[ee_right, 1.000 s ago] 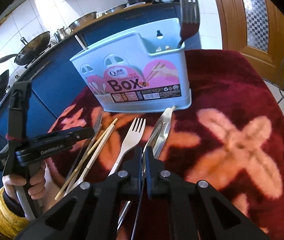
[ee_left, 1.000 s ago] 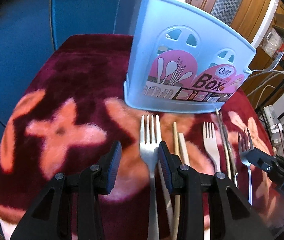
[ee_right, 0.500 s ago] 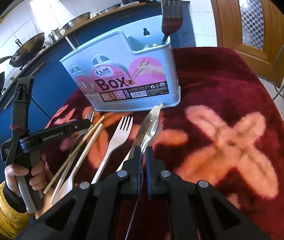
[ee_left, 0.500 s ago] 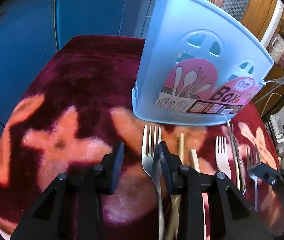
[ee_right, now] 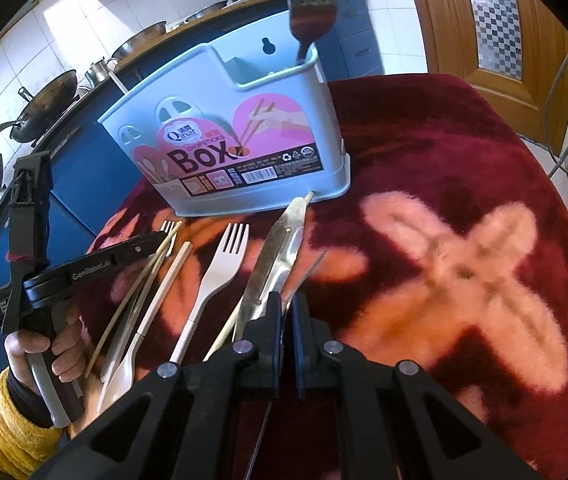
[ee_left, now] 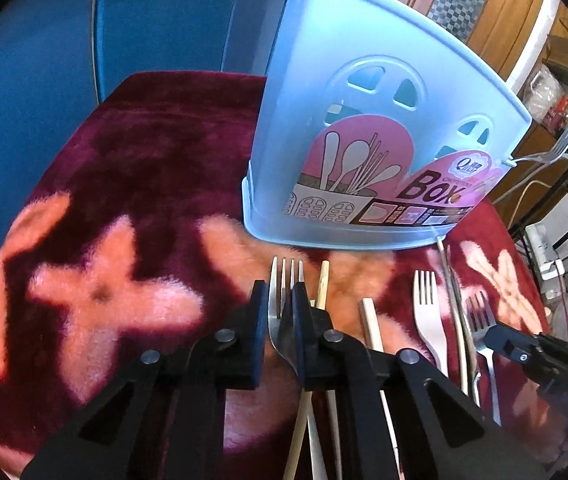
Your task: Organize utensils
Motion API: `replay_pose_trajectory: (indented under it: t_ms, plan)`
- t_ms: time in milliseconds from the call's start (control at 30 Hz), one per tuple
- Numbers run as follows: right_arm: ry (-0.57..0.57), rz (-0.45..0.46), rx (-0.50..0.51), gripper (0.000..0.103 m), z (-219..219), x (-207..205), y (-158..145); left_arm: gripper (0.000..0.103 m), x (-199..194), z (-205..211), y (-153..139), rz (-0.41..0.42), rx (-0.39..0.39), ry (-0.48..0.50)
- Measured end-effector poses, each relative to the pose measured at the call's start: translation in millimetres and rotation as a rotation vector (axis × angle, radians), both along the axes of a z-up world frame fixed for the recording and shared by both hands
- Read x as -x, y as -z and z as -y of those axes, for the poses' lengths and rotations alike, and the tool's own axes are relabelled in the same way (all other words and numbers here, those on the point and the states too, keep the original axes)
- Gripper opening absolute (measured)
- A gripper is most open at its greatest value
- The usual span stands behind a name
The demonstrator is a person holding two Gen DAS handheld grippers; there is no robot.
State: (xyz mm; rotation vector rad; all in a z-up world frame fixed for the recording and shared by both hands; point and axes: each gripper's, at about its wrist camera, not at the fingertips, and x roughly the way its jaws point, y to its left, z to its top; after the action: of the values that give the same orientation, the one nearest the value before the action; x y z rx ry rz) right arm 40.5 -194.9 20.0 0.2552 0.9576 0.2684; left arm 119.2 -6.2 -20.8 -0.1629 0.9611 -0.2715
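A light blue chopsticks box [ee_left: 368, 140] stands on a maroon flowered cloth [ee_left: 116, 184]; it also shows in the right wrist view [ee_right: 244, 152] with a metal fork [ee_right: 310, 12] upright in its right compartment. My left gripper [ee_left: 278, 312] is shut on a steel fork [ee_left: 284, 292] lying in front of the box. My right gripper [ee_right: 286, 320] is shut on a thin metal fork [ee_right: 304, 272], seen edge-on, also visible in the left wrist view [ee_left: 480, 320]. Wooden chopsticks [ee_right: 152, 276], a white fork [ee_right: 220, 272] and metal tongs [ee_right: 280, 248] lie between them.
Blue cabinets [ee_left: 124, 32] stand behind the table. Woks and pans [ee_right: 44, 108] sit on the counter at the back left. A wooden door [ee_right: 496, 20] is at the right. Cables [ee_left: 540, 184] hang by the table's right edge.
My left gripper has moved forward over the steel fork and closed on it. My right gripper has kept its hold on the thin fork and drawn nearer the box.
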Motion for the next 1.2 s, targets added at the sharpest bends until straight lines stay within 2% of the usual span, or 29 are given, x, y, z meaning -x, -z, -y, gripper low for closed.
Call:
replay_pose_trajectory:
  t_ms: [200,367,500,533,600,900,1200]
  plan:
    - [0.001,-0.002,-0.009,0.007,0.7,-0.3,0.1,0.010,15.5,-1.0,-5.3,-0.005,0.023,0.012]
    - [0.000,-0.005,-0.011,0.008,1.3,-1.3,0.8,0.010,21.1,11.7,-4.8,-0.019,0.011,0.050]
    - [-0.001,-0.005,-0.011,0.008,1.9,-1.1,0.3,0.010,21.4,11.3,-5.9,-0.006,0.017,0.022]
    - [-0.001,0.000,-0.011,0.007,1.5,0.0,-1.0,0.002,23.6,9.8,-9.0,0.007,0.022,0.016]
    - [-0.003,0.020,-0.017,0.006,0.7,2.8,-4.8,0.000,28.6,6.6,-17.0,0.037,0.033,0.009]
    - [-0.005,0.117,-0.034,0.004,-5.5,17.9,-31.8,0.000,53.3,-5.9,-51.3,0.145,0.050,-0.005]
    - [-0.005,0.254,-0.021,0.003,-11.7,34.8,-66.8,0.000,82.0,-10.2,-95.1,0.310,0.035,-0.045]
